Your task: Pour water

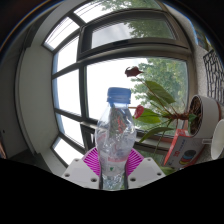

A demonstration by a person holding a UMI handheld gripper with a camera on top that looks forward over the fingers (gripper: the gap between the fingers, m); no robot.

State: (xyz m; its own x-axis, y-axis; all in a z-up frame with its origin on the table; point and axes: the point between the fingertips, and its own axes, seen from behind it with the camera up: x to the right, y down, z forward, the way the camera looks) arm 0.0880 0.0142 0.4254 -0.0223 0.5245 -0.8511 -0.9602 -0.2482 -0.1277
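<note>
A clear plastic water bottle (114, 135) with a light blue cap (119, 96) stands upright between my fingers, in front of a large window. My gripper (113, 166) is shut on the bottle's lower body, and both pink pads (93, 160) press against its sides. The bottle's base is hidden below the fingers. I cannot tell how much water it holds.
A window (100, 70) with dark frames fills the background. To the right stands a potted plant (165, 105) with red flowers in a brown pot (200, 113), and a white rounded object (217, 143) shows beside it.
</note>
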